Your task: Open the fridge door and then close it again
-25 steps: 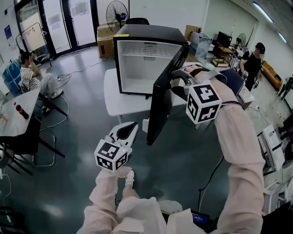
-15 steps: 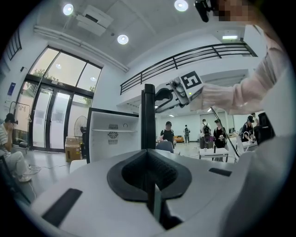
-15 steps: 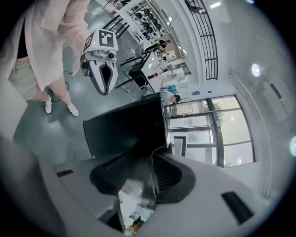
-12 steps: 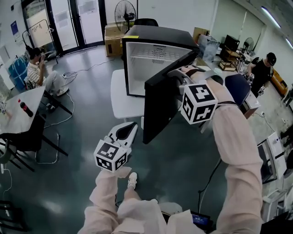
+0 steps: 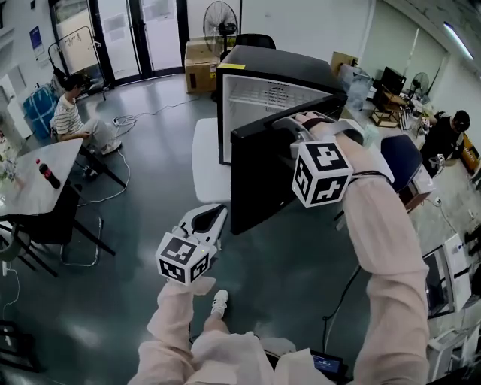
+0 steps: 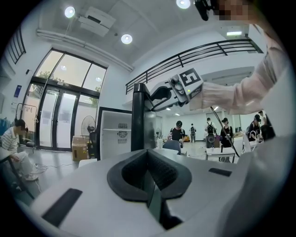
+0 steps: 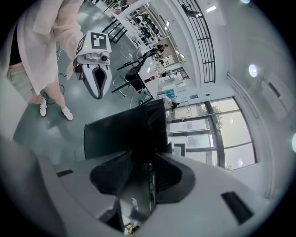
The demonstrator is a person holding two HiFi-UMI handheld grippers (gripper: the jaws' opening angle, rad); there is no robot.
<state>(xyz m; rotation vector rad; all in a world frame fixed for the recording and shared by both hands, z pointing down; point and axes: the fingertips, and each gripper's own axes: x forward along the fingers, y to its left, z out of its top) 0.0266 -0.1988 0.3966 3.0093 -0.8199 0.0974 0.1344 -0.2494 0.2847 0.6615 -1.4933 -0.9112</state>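
The left gripper [image 5: 213,215] is nearest the camera, held out on a pale sleeve in front of the fridge [image 5: 279,63], short of its door and touching nothing. In the left gripper view its jaws [image 6: 149,165] are together with nothing between them.

The right gripper [image 5: 290,126] reaches the fridge door [image 5: 259,171] at its top edge. In the right gripper view its jaws [image 7: 147,171] are clamped on the black door panel [image 7: 124,134], which runs between both pads.

The door stands partly open. Its free edge is swung out from the fridge cabinet toward the camera, and its far side is at the cabinet's right front corner. The white interior [image 5: 263,96] of the fridge shows to the left of the door. The fridge sits on a white bench [image 5: 206,161], whose bare top projects to the fridge's left.

A second bench [image 5: 28,192], well to the left of the fridge, carries a dark bottle [image 5: 48,174]. A seated person [image 5: 71,114] is left of the fridge and farther back. A cardboard box [image 5: 198,68] and a standing fan [image 5: 223,16] are behind the fridge, on its left.
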